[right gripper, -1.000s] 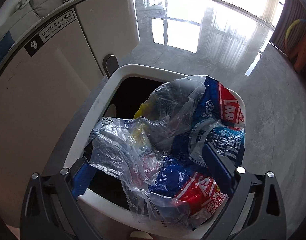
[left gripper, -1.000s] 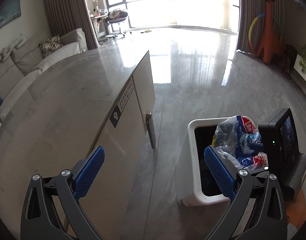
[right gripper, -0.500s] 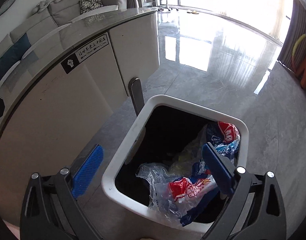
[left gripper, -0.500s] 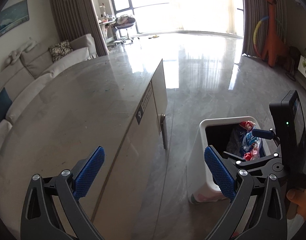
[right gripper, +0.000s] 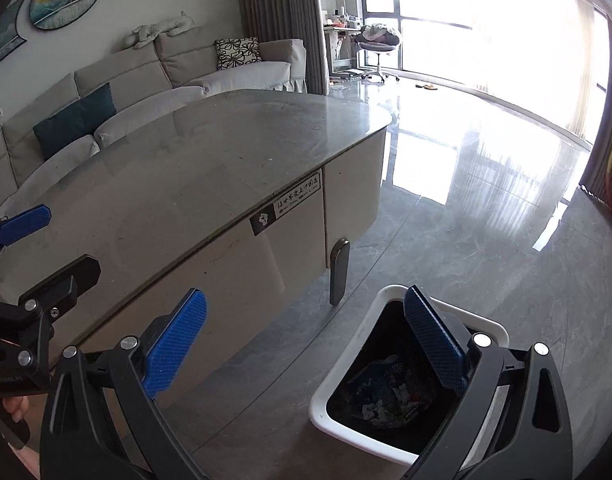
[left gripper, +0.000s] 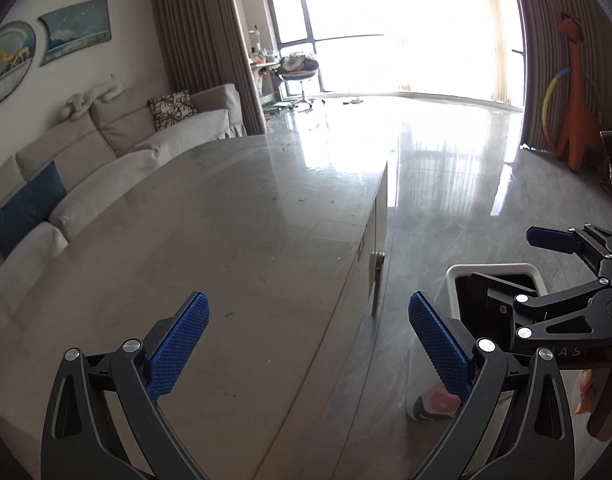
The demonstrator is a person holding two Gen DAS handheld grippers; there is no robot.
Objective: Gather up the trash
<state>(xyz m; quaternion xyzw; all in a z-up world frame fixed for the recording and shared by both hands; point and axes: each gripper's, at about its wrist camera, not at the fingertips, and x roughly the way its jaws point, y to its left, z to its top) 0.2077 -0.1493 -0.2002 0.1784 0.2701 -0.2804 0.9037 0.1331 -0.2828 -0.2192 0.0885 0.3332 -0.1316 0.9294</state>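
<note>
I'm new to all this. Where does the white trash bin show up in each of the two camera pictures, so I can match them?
Left wrist view: the white trash bin sits at lower right on the floor, partly hidden behind the right hand-held gripper.
Right wrist view: the bin is at bottom centre-right, wrappers inside.
Shared landmark: the dark table leg beside the bin.

A grey stone-topped table (right gripper: 193, 176) is seen, its top marked only by small specks. On the glossy grey floor (right gripper: 486, 248) beside it, a white bin (right gripper: 338, 380) holding crumpled wrappers (right gripper: 382, 392) is stood.
</note>
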